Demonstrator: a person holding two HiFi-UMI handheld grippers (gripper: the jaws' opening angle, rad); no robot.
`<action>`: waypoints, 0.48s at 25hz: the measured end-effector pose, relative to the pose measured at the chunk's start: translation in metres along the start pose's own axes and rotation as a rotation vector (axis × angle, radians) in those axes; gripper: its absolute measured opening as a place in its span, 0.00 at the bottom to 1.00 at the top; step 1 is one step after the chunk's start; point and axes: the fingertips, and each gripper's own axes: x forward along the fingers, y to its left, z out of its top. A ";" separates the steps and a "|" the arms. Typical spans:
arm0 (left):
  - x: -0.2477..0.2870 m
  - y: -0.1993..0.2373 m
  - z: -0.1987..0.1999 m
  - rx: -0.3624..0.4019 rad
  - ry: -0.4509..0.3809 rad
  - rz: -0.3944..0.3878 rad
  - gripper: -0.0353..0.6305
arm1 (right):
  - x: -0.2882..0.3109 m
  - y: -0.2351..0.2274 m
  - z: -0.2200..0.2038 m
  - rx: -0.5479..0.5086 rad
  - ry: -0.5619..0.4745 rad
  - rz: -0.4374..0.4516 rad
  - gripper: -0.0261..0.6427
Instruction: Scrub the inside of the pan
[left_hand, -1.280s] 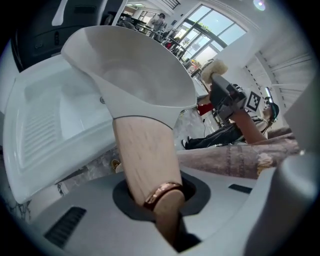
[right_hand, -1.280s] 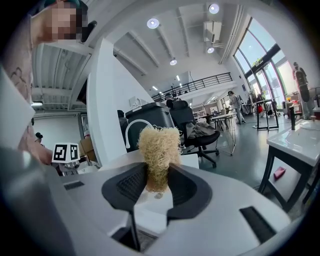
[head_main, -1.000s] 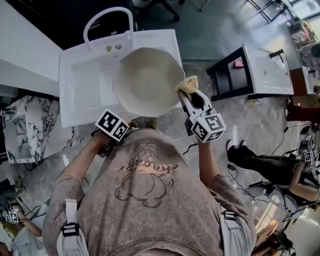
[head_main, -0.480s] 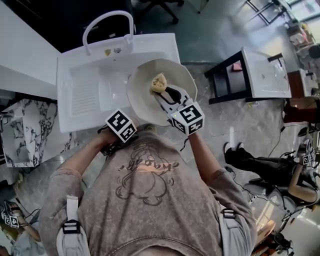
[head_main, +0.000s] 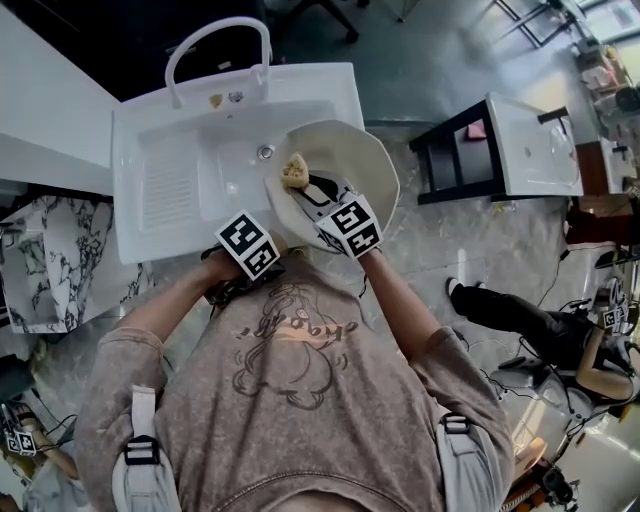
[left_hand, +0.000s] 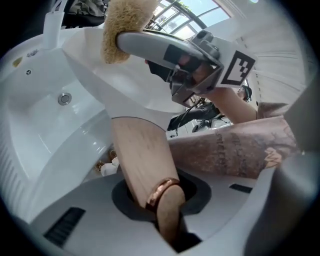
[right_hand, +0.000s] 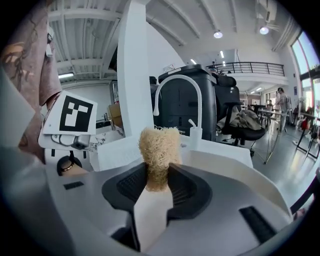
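Two grippers, each clamped on one thing. The left gripper has its jaws closed tight round the pan's single wooden handle (one copper ring sits right at the jaws). The right gripper pinches one tan scrubber, jaws narrowed to its width, holding it against the inside of the pan. The one pan hangs tilted over the sink's right edge, below the one arched tap.

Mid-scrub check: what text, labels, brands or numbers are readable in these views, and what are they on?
No text reads clearly.
On the brown T-shirt: a cursive print line over a drawing, too blurred to read.
On the left gripper's marker cube and the right gripper's marker cube: black-and-white square patterns, no letters.
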 end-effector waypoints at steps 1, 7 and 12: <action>0.000 0.001 -0.002 0.002 0.005 0.001 0.15 | 0.003 0.000 -0.003 0.017 0.007 0.006 0.25; -0.002 0.007 -0.003 0.021 0.022 0.014 0.15 | 0.021 -0.004 -0.013 -0.001 0.082 0.027 0.25; 0.000 0.012 -0.003 0.025 0.024 0.013 0.15 | 0.036 -0.001 -0.021 -0.083 0.139 0.032 0.25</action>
